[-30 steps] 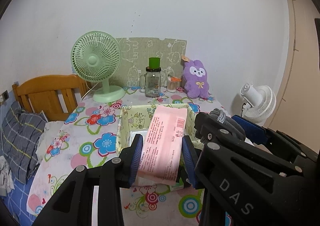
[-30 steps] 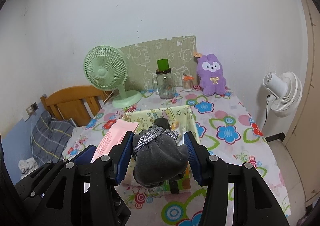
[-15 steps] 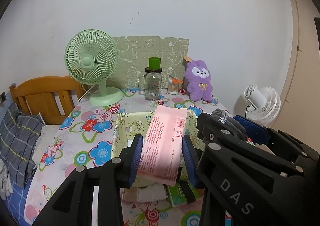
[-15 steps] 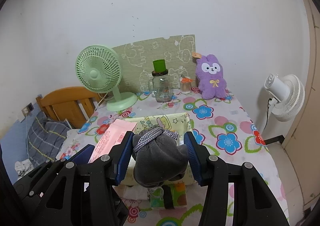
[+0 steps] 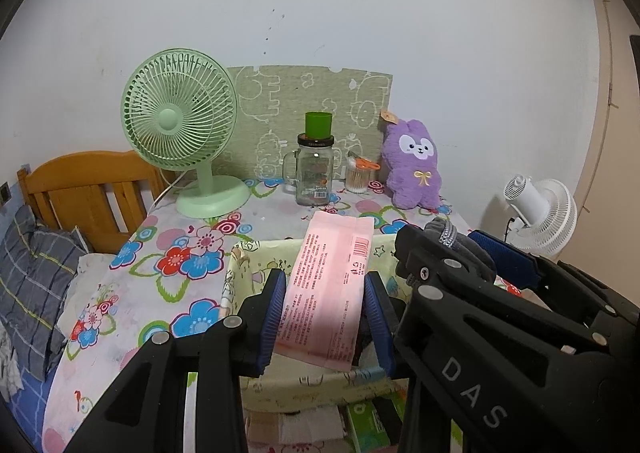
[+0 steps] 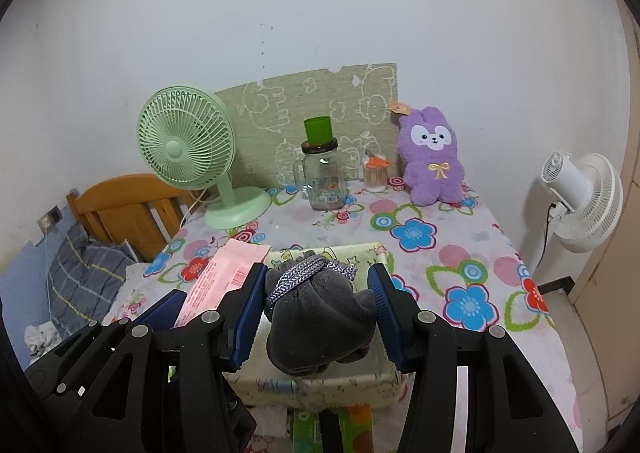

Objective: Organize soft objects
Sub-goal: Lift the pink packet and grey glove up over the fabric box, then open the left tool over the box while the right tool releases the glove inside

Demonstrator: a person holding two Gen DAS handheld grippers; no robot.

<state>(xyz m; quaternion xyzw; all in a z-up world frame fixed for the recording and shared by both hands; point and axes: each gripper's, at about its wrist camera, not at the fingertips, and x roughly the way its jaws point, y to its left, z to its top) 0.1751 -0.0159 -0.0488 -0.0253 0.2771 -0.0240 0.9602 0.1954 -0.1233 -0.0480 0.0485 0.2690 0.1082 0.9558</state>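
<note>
From the left wrist camera, the left gripper (image 5: 325, 315) is seen clamped on a pink plastic pack (image 5: 326, 289), whose sides are pressed by both blue pads (image 5: 273, 317); the pack is held tilted above the near part of a pale yellow fabric storage box (image 5: 240, 273) printed with cartoon figures. Compared with a second ago, the box is seen lower and closer under the fingers, its near wall now showing below the pack, and packets lying on the flowered tablecloth (image 5: 192, 253) in front of it have come into view at the bottom edge. The green desk fan (image 5: 182, 125), the glass jar (image 5: 315, 173) with a green cup on its lid and the purple plush rabbit (image 5: 414, 167) are drawn larger and higher than before. At the right, the right gripper's black frame is seen with a grey glove (image 5: 460, 249) in it.

From the right wrist camera, the right gripper (image 6: 320, 311) is seen closed on a rolled grey knitted glove (image 6: 320, 317), bound with a grey-white cuff and squeezed between the pads; it is held over the open storage box (image 6: 384, 367), near its front wall. A second ago the box lay ahead of the fingers; now its near rim is seen beneath them, with green packets on the cloth below. The pink pack (image 6: 224, 273) in the other gripper is visible to the left, just beside the glove. A white floor fan (image 6: 580, 201) is seen standing beyond the table's right edge
</note>
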